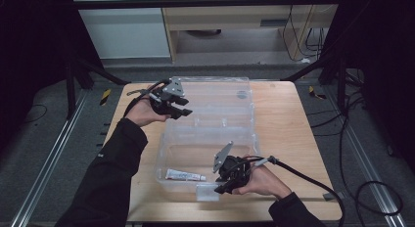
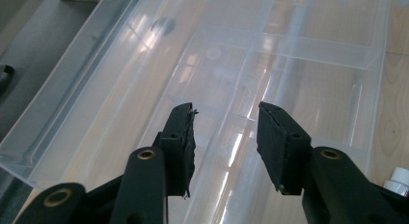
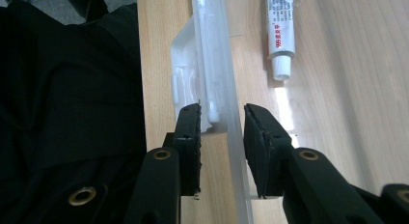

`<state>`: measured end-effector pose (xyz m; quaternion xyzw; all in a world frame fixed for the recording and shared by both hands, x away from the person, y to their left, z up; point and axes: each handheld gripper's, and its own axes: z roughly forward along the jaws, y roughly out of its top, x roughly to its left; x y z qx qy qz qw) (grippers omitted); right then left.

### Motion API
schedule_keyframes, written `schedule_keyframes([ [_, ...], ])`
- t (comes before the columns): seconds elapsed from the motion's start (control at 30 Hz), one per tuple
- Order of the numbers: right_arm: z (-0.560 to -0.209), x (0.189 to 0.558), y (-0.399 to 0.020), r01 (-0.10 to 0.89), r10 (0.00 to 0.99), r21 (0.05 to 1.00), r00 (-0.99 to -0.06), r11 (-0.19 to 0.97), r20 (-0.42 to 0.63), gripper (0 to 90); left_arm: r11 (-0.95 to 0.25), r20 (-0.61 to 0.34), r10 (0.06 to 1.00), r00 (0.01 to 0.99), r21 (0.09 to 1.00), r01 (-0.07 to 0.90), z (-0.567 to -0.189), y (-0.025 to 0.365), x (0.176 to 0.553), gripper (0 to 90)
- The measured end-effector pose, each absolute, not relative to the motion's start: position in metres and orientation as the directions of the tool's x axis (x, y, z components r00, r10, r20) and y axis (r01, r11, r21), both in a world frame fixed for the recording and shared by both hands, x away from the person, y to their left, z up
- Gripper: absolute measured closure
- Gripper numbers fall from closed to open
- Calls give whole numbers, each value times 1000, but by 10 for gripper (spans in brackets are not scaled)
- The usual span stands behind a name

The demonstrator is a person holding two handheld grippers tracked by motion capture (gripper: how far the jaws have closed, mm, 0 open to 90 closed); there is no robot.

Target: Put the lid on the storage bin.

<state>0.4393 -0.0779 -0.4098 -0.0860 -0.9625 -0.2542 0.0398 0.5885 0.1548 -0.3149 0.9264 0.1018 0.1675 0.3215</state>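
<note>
clear plastic storage box sits open mid-table, its lid laid flat behind it and a small white tube lying inside near the front wall. the right gripper straddles that front wall by the latch, jaws either side, whether they press i cannot tell. the left gripper hovers over the lid's left edge, jaws spread with nothing between. the wooden table lies beneath.

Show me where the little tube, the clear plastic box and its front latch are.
tube (image 1: pixel 184 175): high view, middle of its white body.
clear box (image 1: pixel 244 107): high view, open lid's right rim.
latch (image 3: pixel 190 55): right gripper view, its white flap.
</note>
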Motion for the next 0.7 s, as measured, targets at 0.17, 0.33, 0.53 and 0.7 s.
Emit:
schedule_keyframes([
  [0.17,-410,439,-78,187,146,482,-982,856,121,677,-792,253,280,926,606,74,-321,152,592,601],
  [0.33,-410,440,-78,188,144,482,-981,855,127,678,-806,265,268,926,588,65,-327,149,597,639],
  [0.53,-410,440,-78,189,144,486,-981,854,129,678,-823,262,251,932,565,63,-333,144,602,715],
  [0.7,-410,440,-78,189,144,486,-981,853,128,679,-825,250,244,937,561,65,-333,145,606,763],
])
